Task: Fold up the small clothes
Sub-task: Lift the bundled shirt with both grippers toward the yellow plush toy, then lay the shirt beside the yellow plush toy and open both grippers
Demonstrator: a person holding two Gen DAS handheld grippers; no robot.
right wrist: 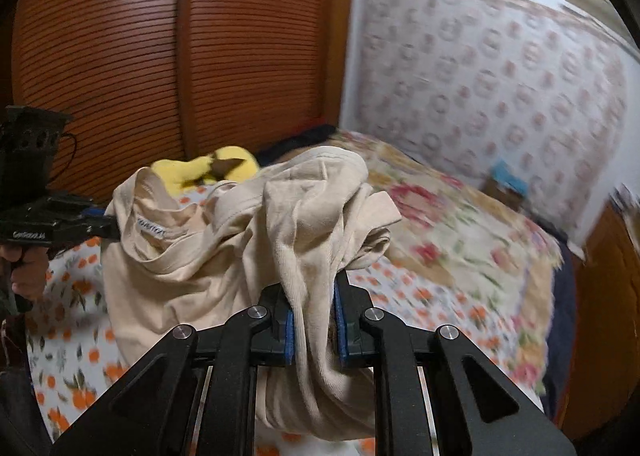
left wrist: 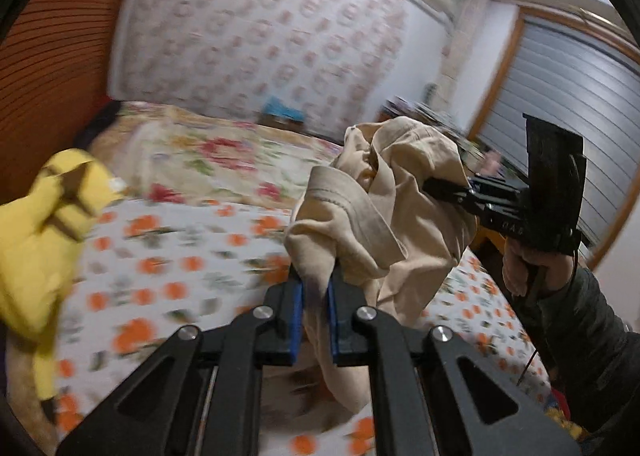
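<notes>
Behind, orange-print bedsheet meets louvred wooden wardrobe.

Orange-print bedsheet, flowered quilt, slatted wooden wardrobe doors, patterned wallpaper.

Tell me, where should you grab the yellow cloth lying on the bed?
Probably at an outer edge of the crumpled yellow cloth garment, coming down from above. It lies bunched on the orange-flowered bedsheet, so its edge is the easiest fold to pinch. Both tools are busy now: the left tool and right tool each clamp the beige garment.
</notes>
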